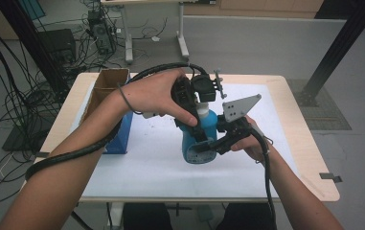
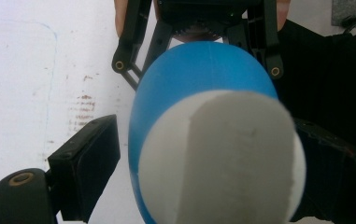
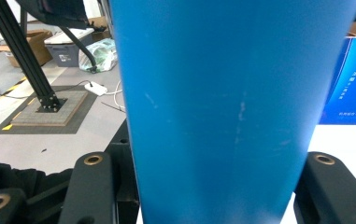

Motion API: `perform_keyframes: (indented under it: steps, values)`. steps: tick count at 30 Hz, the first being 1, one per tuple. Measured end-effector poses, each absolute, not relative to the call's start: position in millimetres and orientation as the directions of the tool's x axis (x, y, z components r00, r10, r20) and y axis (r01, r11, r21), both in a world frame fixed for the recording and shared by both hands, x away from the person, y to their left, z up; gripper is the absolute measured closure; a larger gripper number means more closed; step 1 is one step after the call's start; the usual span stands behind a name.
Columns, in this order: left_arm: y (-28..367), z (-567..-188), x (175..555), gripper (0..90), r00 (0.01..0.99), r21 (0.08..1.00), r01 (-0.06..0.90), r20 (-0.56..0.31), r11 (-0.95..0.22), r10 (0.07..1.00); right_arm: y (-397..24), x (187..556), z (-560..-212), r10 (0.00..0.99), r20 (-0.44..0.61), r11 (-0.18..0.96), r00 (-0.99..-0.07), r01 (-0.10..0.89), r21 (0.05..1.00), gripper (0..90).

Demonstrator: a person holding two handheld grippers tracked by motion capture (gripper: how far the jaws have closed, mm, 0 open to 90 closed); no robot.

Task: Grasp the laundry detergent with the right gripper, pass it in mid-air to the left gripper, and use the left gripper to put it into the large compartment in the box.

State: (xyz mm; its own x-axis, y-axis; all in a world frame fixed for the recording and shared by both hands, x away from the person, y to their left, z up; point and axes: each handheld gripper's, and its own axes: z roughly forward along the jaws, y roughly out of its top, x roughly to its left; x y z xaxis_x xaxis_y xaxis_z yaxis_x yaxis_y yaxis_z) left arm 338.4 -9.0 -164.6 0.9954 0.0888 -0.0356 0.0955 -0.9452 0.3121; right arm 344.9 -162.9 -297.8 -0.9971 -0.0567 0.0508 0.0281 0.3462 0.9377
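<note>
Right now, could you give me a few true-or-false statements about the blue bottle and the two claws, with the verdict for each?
1. The right claw is shut on the body of the blue bottle. True.
2. The bottle's cap is red. False: it is white.
3. The left claw is at the bottle's top end, with the cap between its jaws. True.
4. The bottle lies flat on the table with neither claw touching it. False: it stands roughly upright, gripped by the right claw.
5. A blue box stands at the table's left side. True.
6. The table's cover is black. False: it is white.
</note>
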Motion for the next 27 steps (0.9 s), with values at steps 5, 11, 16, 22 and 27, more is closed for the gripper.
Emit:
perform_keyframes:
  steps: [5,11,16,22,27]
  values:
    - [-11.9,-165.5,337.9,15.7,0.996,0.311,0.092,-0.039,-0.946,0.084,-162.4,344.7,-297.7,-0.058,0.049,0.346,-0.997,0.026,0.938,45.1]
    - [-12.9,-166.1,339.0,18.6,0.996,0.309,0.093,-0.040,-0.947,0.085,-162.3,345.1,-298.4,-0.058,0.050,0.349,-0.997,0.027,0.937,45.0]
    - [-12.4,-164.3,339.2,22.9,0.995,0.315,0.098,-0.040,-0.944,0.091,-162.4,345.8,-298.7,-0.054,0.048,0.354,-0.997,0.026,0.935,45.0]
    - [-12.5,-162.9,340.3,27.5,0.995,0.310,0.100,-0.039,-0.945,0.093,-161.5,345.7,-298.9,-0.055,0.048,0.356,-0.997,0.025,0.934,45.0]
    - [-12.8,-163.3,340.1,30.9,0.995,0.306,0.104,-0.038,-0.946,0.097,-160.6,345.3,-299.0,-0.058,0.049,0.357,-0.997,0.025,0.934,45.0]
